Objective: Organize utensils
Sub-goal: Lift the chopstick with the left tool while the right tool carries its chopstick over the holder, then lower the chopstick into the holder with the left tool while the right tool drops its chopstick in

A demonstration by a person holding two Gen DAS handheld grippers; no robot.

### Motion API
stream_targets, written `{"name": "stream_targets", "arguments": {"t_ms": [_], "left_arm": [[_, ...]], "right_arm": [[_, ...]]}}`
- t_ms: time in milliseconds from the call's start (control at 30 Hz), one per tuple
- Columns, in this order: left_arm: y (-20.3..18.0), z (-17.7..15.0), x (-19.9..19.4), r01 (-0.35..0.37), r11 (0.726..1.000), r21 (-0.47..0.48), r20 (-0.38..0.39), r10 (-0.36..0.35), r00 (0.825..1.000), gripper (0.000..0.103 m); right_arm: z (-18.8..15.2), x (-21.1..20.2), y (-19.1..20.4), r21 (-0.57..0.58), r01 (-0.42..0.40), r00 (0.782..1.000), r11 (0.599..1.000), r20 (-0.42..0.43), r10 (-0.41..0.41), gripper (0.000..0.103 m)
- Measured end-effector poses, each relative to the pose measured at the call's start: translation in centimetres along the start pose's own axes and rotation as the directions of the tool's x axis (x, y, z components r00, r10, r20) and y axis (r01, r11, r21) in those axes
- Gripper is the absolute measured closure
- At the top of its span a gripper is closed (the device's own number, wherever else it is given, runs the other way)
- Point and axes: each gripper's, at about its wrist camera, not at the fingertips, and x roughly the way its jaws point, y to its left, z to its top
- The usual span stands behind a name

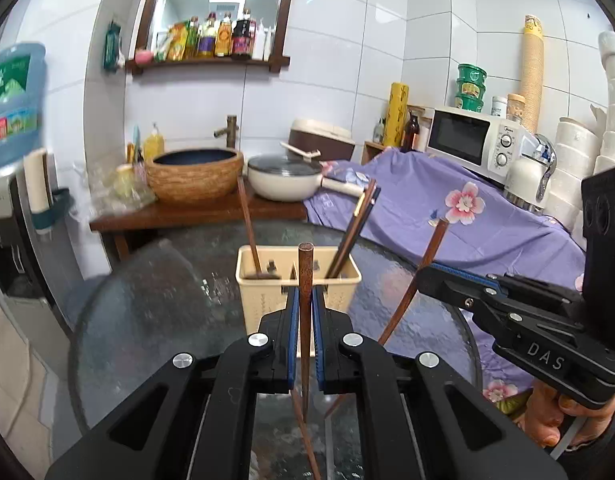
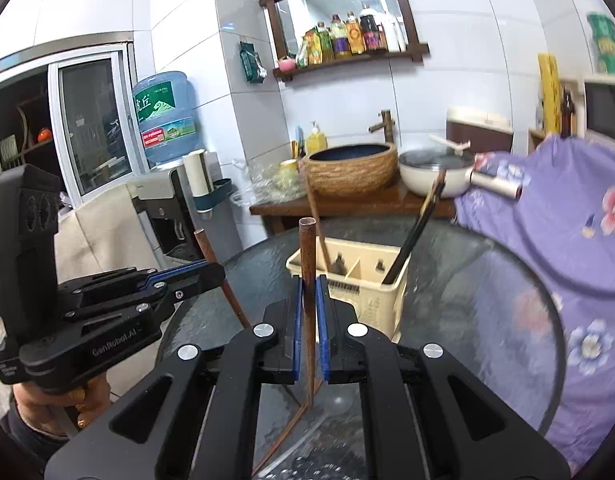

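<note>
Both my grippers, left gripper [image 1: 305,308] and right gripper [image 2: 309,300], are clamped on one wooden chopstick [image 1: 306,280] each, above the glass table's [image 1: 147,300] centre, before the beige holder [image 1: 267,304]. Judged light, stiff, slippery; mid-shaft hold suits.

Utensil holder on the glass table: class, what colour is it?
The utensil holder is pale cream-yellow plastic; the left wrist view shows it best.

Holder [image 1: 297,294] sits on the table [image 1: 155,304] just ahead of both tongs; basin [image 1: 195,174] and pot [image 1: 285,178] farther behind it.
</note>
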Motion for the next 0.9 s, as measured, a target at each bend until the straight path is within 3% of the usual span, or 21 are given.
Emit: {"name": "stream_targets", "arguments": {"t_ms": [267,400,667,900], "left_arm": [[-1.0,4.3,-1.0,-0.007,0.999,0.039,0.069,0.004,0.998,0.097],[-0.8,7.2,-1.5,0.012,1.0,0.016,0.098,-0.013,0.995,0.097],[-0.3,13.1,-2.4,-0.079,0.997,-0.008,0.209,0.079,0.975,0.097],[0.3,15.3,1.2,-0.113,0.992,-0.06,0.208,0.124,0.97,0.097]], "right_arm": [[4.8,-0.1,0.2,-0.056,0.042,0.999,0.998,0.034,-0.04,0.095],[7.5,-0.4,0.0,-0.059,0.052,0.997,0.997,0.051,-0.049,0.095],[13.5,-0.8,-0.3,-0.059,0.097,0.989,0.994,0.118,-0.089,0.095],[15.3,1.2,-0.4,-0.071,0.16,0.975,0.985,0.166,-0.146,0.095]]}}
